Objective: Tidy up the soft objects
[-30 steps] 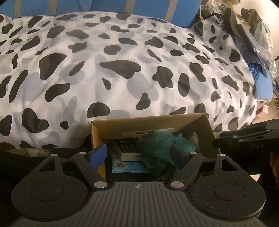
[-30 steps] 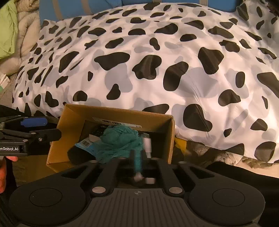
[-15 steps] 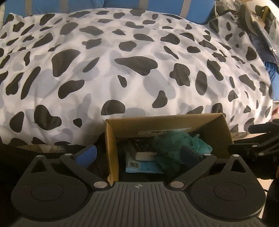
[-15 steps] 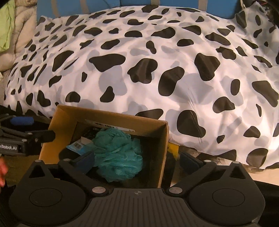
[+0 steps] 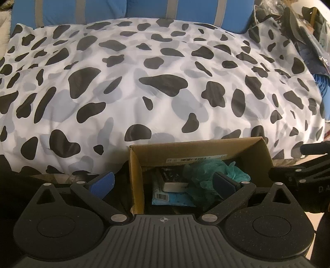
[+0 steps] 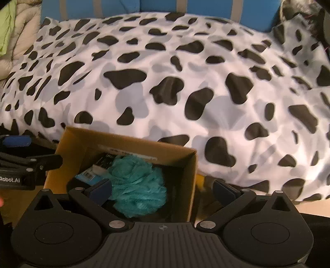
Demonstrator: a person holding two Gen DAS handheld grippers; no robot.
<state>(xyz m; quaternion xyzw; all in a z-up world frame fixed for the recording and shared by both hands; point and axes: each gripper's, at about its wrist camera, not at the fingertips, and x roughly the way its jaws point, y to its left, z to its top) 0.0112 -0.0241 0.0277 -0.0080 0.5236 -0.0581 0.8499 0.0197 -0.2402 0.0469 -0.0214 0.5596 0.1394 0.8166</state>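
1. Between the spread blue pads of the left gripper point(image 5: 163, 182) there was nothing gripped; the fingers were wide apart and straddled the left wall of the cardboard box point(image 5: 136, 177), left pad outside it, right pad over the inside.
2. The right gripper point(image 6: 162, 188) was released too, fingers wide apart. Its left pad sat over the box interior just beside the teal loofah point(image 6: 138, 185), and its right pad hung outside the box's right wall.
3. So the loofah was inside the box, loose, toward the right side, filling a good chunk of it.
4. Left of the loofah in the box lay a dark book-like thing point(image 5: 175, 179) with white page edges, and nearer the camera a light blue packet point(image 5: 171, 198) with a barcode.
5. A white shipping label point(image 5: 196, 159) ran along the box's far inner wall.
6. The box sat right up against the near edge of a cow-print duvet point(image 5: 165, 82), which filled most of both views.
7. Far behind the duvet were blue cushions with grey stripes point(image 5: 185, 10), and a pile of dark clutter point(image 5: 305, 31) on the far right.
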